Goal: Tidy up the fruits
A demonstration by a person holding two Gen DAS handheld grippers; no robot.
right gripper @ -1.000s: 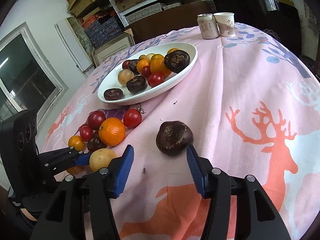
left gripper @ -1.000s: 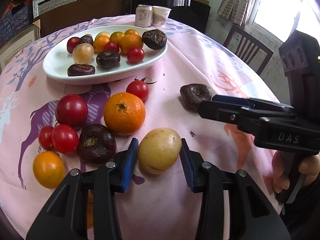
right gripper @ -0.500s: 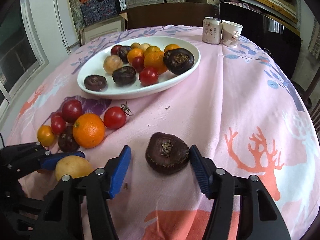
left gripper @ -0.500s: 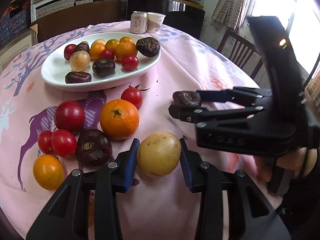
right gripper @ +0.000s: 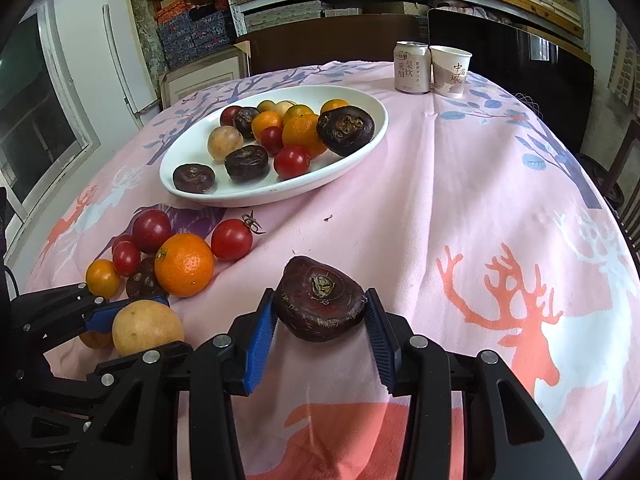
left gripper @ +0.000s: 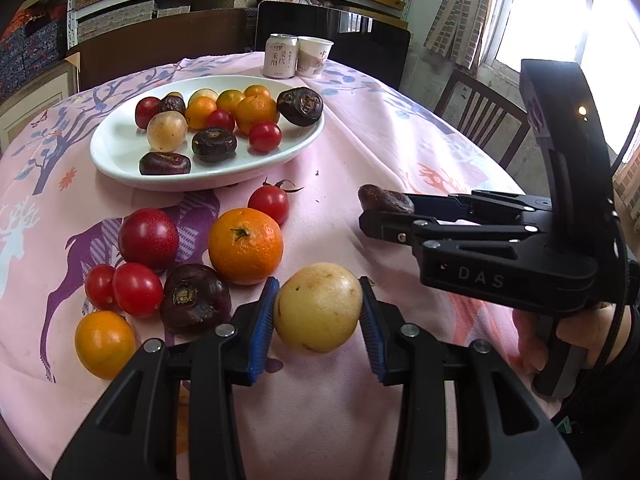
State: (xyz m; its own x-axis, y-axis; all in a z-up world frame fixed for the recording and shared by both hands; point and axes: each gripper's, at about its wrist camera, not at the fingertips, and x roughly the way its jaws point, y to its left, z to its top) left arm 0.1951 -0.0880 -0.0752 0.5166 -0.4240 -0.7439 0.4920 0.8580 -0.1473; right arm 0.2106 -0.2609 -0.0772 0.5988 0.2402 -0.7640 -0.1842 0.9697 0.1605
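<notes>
My left gripper (left gripper: 318, 320) is shut on a yellow round fruit (left gripper: 318, 307), low over the pink cloth; it also shows in the right wrist view (right gripper: 147, 332). My right gripper (right gripper: 320, 326) is shut on a dark brown water chestnut (right gripper: 320, 303), seen edge-on in the left wrist view (left gripper: 384, 199). A white oval plate (left gripper: 116, 152) at the back holds several fruits. Loose on the cloth lie an orange (left gripper: 245, 245), red tomatoes (left gripper: 148, 238), a dark chestnut (left gripper: 194, 298) and a small orange fruit (left gripper: 105, 343).
A drink can (left gripper: 281, 56) and a paper cup (left gripper: 315, 56) stand at the table's far edge behind the plate. Chairs (left gripper: 480, 120) stand around the round table. The right gripper's body (left gripper: 520, 248) lies close to the right of my left gripper.
Both grippers have closed onto their fruits: the left on the yellow fruit, the right on the water chestnut. The right gripper has moved in closer.
</notes>
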